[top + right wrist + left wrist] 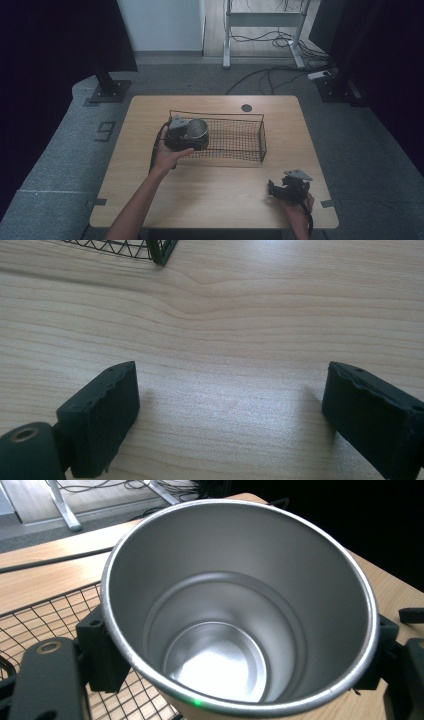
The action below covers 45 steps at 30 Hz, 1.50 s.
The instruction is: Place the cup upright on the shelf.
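Observation:
A shiny steel cup (196, 129) sits at the left end of the black wire basket (240, 137), its mouth tipped toward the camera. My left gripper (181, 135) is shut on the cup; in the left gripper view the black jaws press both sides of the cup (235, 610), whose empty inside shows. My right gripper (280, 190) rests low over the table's near right part, open, with bare wood between its fingers (102, 417).
The wooden table (215, 200) has bare wood in front of the basket. A dark round grommet (246, 107) sits near the far edge. A corner of the basket (160, 252) lies ahead of the right gripper. Cables and a desk frame stand on the floor beyond.

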{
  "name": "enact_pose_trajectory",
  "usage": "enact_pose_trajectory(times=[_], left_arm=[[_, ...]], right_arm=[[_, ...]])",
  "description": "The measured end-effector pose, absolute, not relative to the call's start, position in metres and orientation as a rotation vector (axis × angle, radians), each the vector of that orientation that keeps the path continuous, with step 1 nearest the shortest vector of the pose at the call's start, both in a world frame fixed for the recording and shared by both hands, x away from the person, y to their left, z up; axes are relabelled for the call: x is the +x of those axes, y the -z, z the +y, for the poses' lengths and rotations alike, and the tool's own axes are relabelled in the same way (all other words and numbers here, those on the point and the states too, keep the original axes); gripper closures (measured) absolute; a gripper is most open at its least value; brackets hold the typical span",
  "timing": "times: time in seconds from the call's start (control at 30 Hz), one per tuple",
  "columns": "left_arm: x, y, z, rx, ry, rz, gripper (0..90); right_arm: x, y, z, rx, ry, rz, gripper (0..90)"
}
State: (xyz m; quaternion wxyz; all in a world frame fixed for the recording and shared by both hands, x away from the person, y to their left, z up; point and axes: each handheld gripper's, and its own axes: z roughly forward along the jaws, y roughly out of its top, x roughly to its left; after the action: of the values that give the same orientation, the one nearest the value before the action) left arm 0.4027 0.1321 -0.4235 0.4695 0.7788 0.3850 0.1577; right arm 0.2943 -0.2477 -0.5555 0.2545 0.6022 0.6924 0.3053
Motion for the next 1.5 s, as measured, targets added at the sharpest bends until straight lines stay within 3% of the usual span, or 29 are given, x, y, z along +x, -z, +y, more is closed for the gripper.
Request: enact_pose_trajectory(times=[1.0, 1.5], left_arm=[[0.435, 0.418, 0.127, 1.923, -0.391, 0.996, 18.6], [0.451, 0.434, 0.121, 1.945, -0.391, 1.033, 18.6]], right_arm=[[0.294, 0.556, -0.248, 1.632, -0.829, 1.882, 8.1], [0.294, 0.556, -0.248, 1.632, -0.829, 1.882, 8.1]])
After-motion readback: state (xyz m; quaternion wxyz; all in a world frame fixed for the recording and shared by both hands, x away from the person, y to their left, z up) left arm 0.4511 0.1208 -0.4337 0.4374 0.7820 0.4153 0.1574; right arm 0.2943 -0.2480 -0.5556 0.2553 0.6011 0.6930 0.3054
